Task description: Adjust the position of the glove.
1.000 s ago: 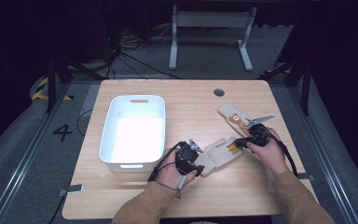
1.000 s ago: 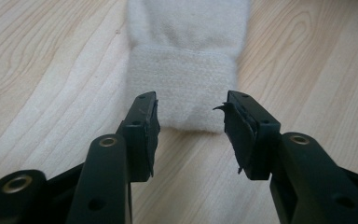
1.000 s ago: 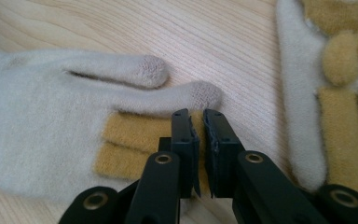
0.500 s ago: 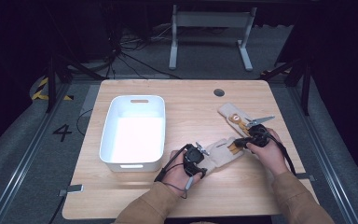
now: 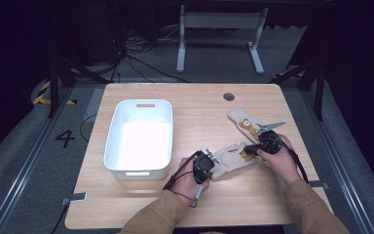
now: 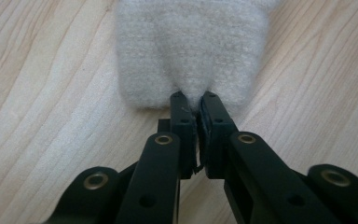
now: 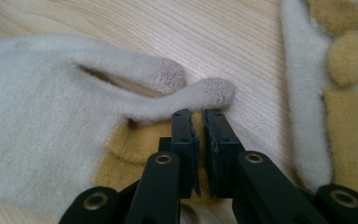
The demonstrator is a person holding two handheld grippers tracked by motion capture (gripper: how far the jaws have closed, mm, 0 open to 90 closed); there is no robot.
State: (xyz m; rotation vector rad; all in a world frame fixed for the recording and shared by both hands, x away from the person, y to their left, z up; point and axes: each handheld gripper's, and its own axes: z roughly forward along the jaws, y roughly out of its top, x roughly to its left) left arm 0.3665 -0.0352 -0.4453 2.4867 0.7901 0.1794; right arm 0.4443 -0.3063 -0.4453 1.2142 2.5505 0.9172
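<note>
Since earlier, our left gripper [image 6: 195, 100] advanced, pinching the glove [image 5: 229, 158] cuff ahead; right gripper [image 7: 200, 116] nearly closed on its yellow part. Knit may slip.

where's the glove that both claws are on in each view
High view: the near glove lies right of centre, between the left claw and the right claw.
Left gripper view: top centre, its edge pinched in the jaws.
Right gripper view: left half, fingers pointing right.
Shared landmark: the wooden table.
</note>
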